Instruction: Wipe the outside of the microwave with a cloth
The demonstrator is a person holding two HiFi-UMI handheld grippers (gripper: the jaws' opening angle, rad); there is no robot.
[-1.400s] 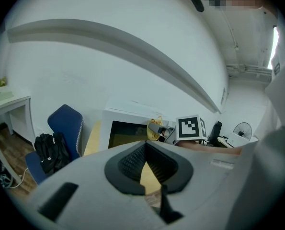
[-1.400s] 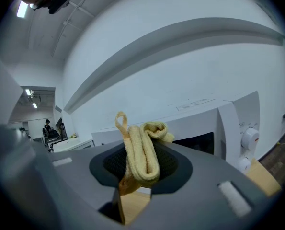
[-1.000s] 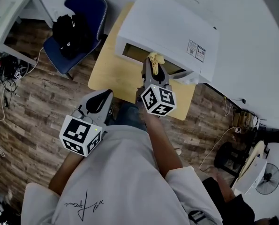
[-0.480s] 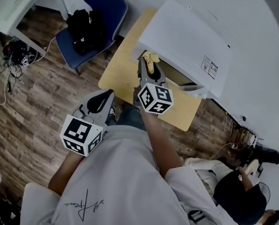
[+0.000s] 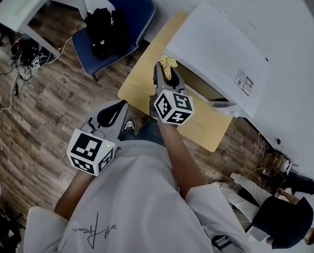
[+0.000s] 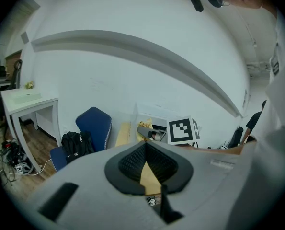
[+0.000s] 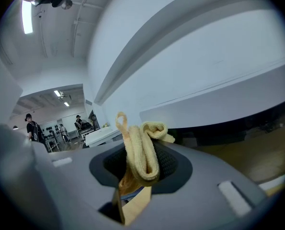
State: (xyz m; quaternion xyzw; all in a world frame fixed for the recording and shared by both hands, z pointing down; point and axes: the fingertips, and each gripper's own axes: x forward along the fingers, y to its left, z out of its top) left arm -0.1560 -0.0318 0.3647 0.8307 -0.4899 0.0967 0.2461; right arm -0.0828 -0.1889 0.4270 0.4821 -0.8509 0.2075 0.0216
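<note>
Head view puts your right tongs [image 5: 166, 75] clenched on the yellow cloth [image 5: 169, 64], just beside the microwave's [image 5: 220, 49] front left corner, over the worktop [image 5: 138, 86]. Your left tongs [image 5: 112, 113], at 8 o'clock from the right, are clenched on nothing, off the worktop.

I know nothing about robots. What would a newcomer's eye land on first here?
Probably the black-and-white marker cubes on the two hand-held grippers in the middle of the head view. The right gripper pinches a yellow cloth at the front corner of the big white microwave on a small wooden table. The left gripper hangs shut and empty, nearer the person.
</note>
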